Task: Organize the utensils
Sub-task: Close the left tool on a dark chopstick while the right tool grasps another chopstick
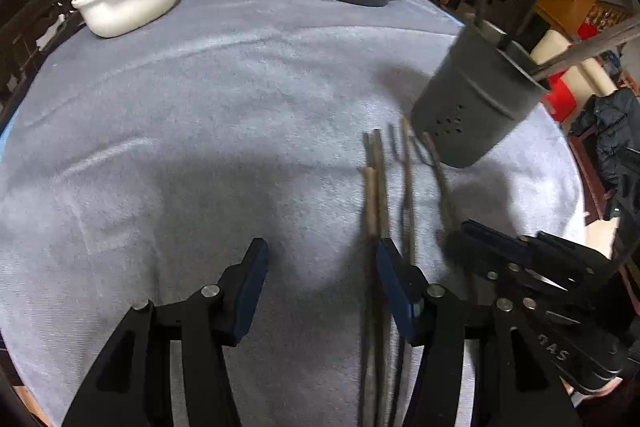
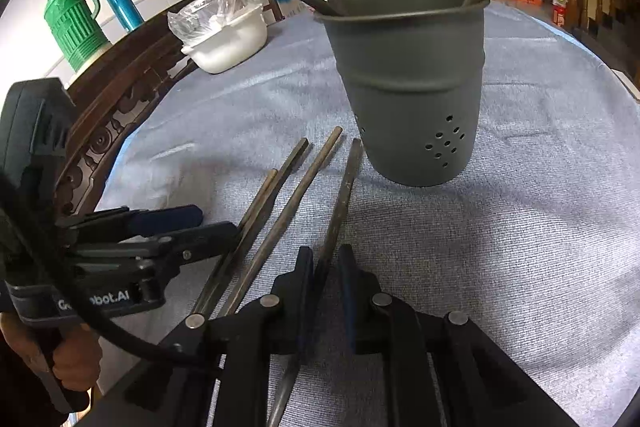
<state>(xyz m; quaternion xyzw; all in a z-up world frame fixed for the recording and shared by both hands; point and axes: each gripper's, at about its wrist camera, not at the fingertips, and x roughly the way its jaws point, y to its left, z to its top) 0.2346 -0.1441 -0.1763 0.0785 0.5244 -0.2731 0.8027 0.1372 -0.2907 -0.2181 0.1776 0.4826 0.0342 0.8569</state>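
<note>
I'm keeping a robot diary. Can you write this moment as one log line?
right gripper: shut on chopstick | left gripper: open | holder: upright

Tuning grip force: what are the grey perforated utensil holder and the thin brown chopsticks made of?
Grey perforated utensil holder: likely matte-coated metal or plastic; thin rolled rim, pressed ridge, punched holes; can't tell which. Thin brown chopsticks: probably wood or bamboo; dull, worn, mottled brown, no shine.
</note>
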